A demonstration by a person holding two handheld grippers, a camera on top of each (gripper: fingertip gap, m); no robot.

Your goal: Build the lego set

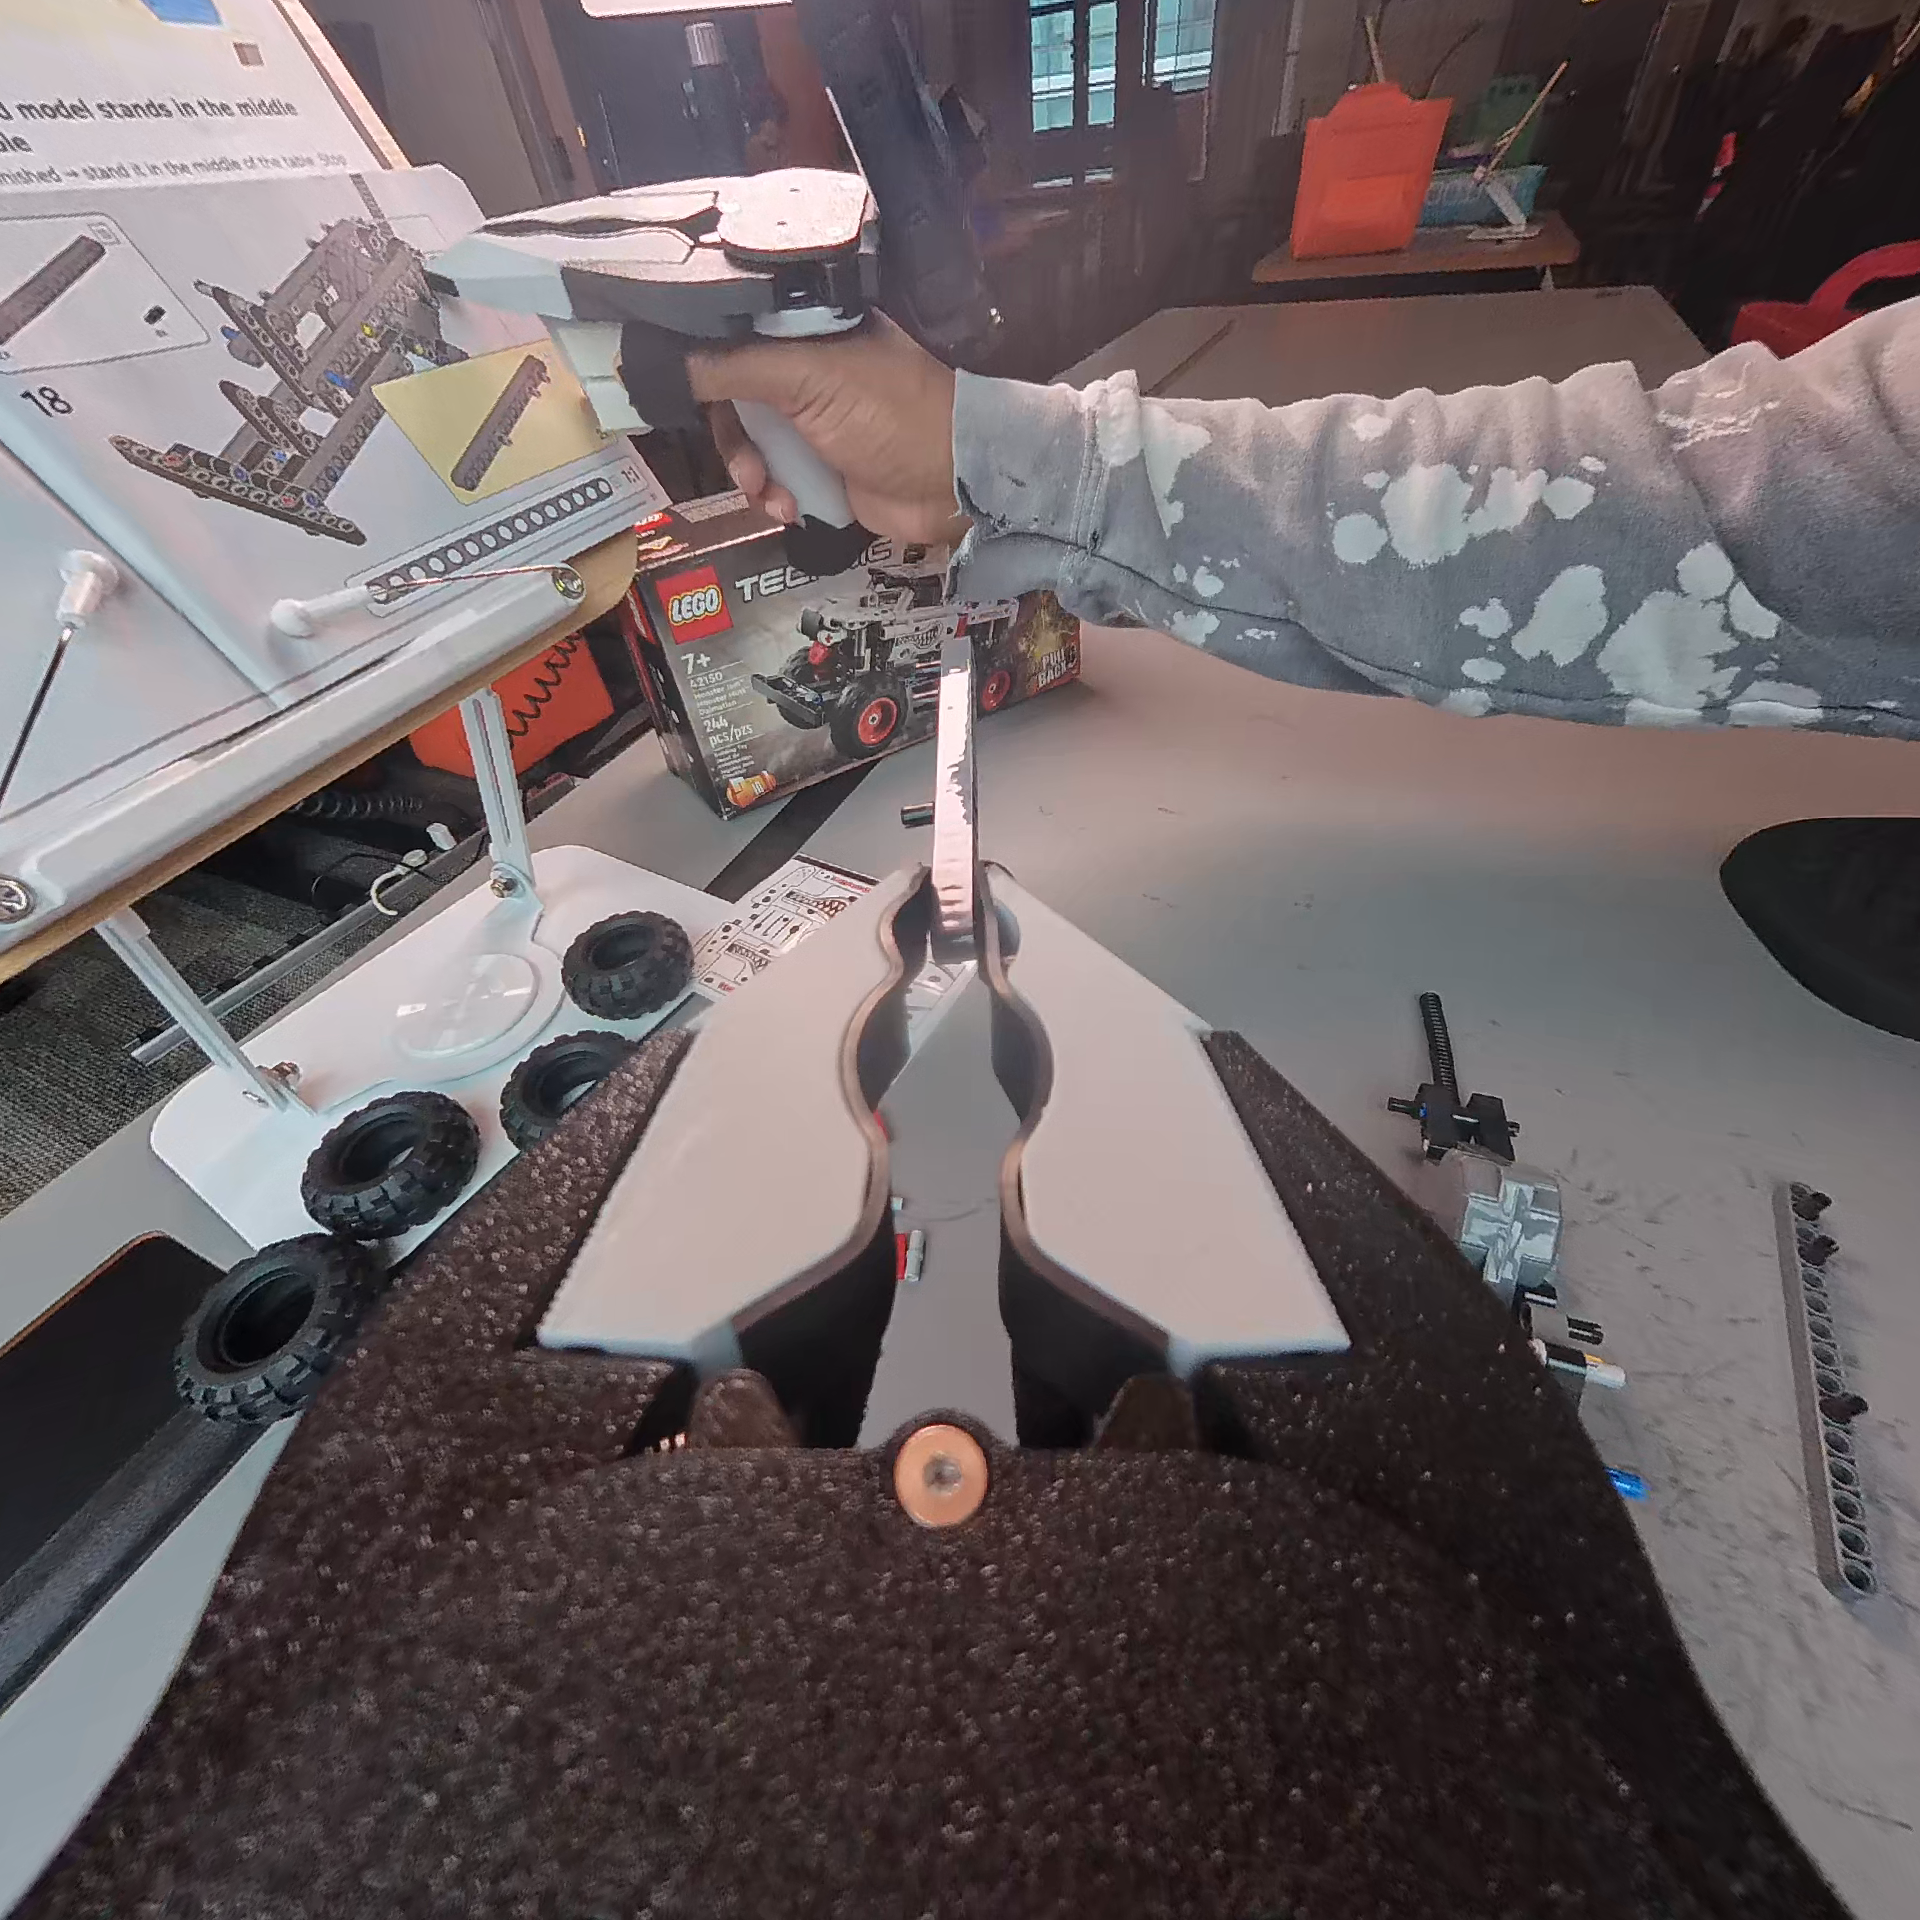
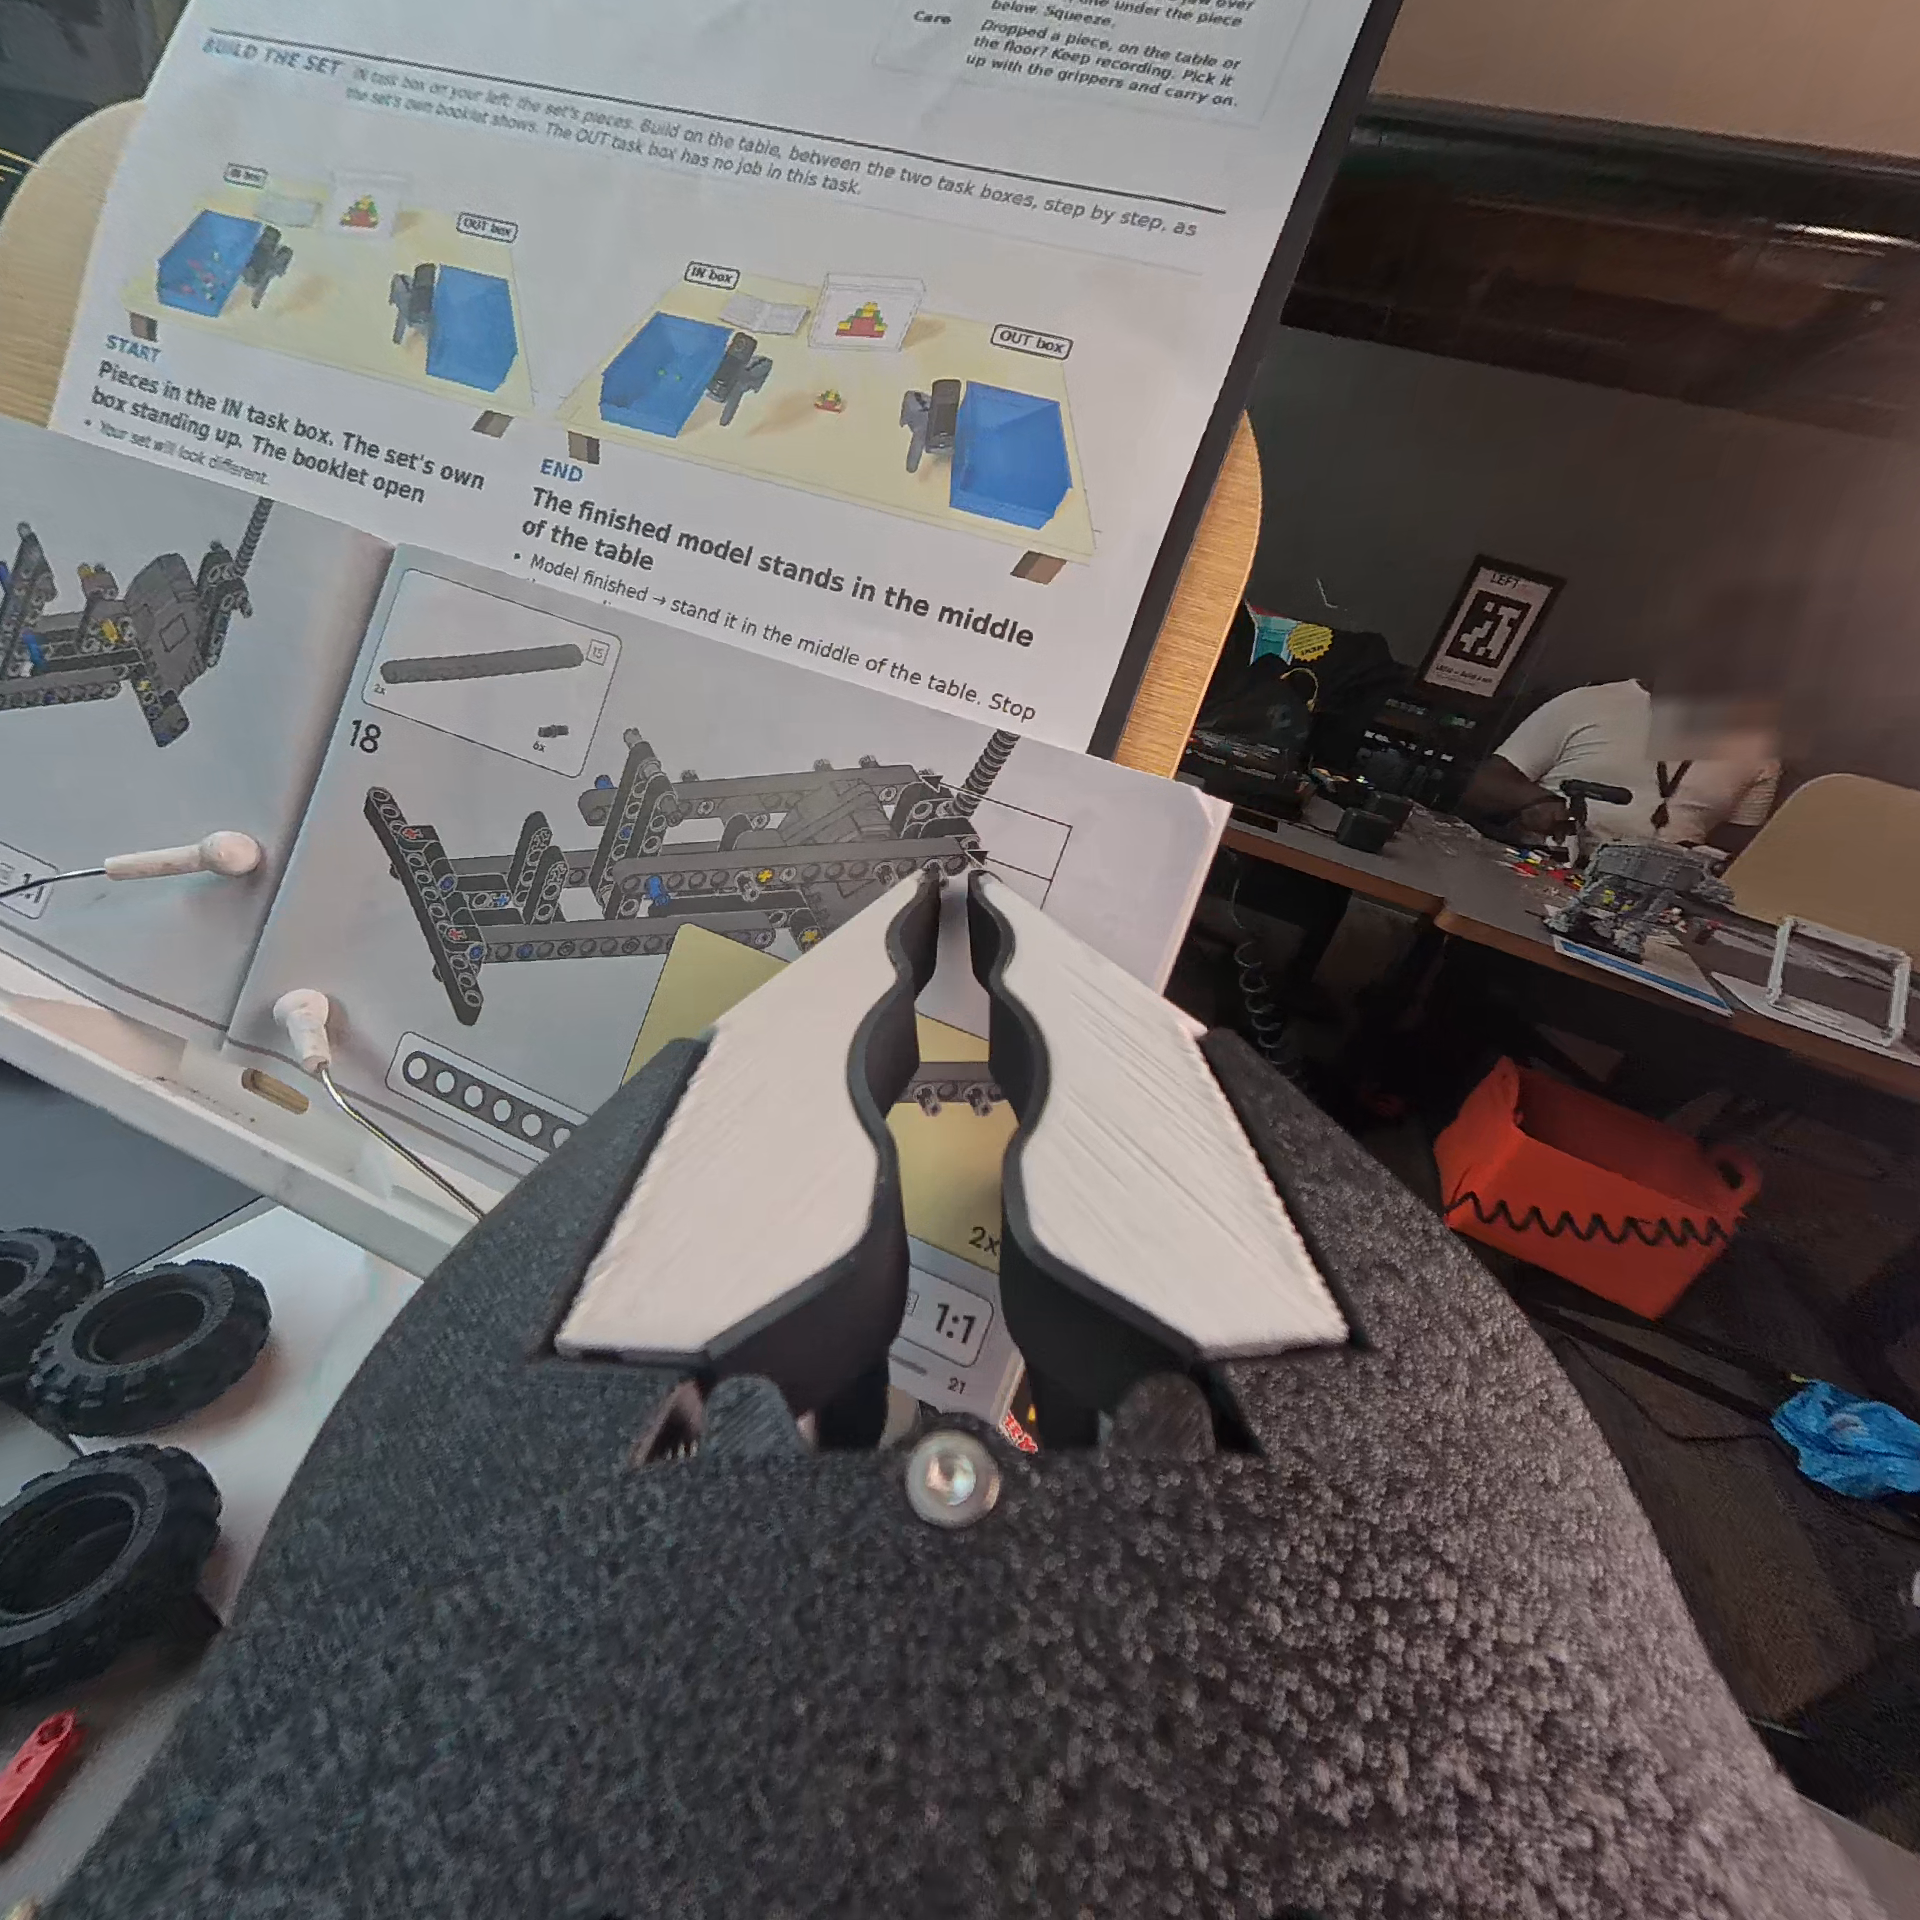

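Soft daylight; dim background with bright windows (image 1: pixel 1122 62); wide-angle bending at edges; slight motion blur on the beam (image 1: pixel 954 800).

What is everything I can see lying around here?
Tyres: four, black, by the stand's white base at left.
Instruction booklet: one, open on the tilted stand.
Set box: one, dark, standing at the table's far side.
Long beam: one, grey with black pins, flat on the table at right.
Half-built assembly: one, grey and black, on the table near that beam.
Orange bin: one, on the floor.
Held beam: one, pale, upright.
Left gripper: shut on the held beam.
Right gripper: shut, empty, pointing at the booklet.
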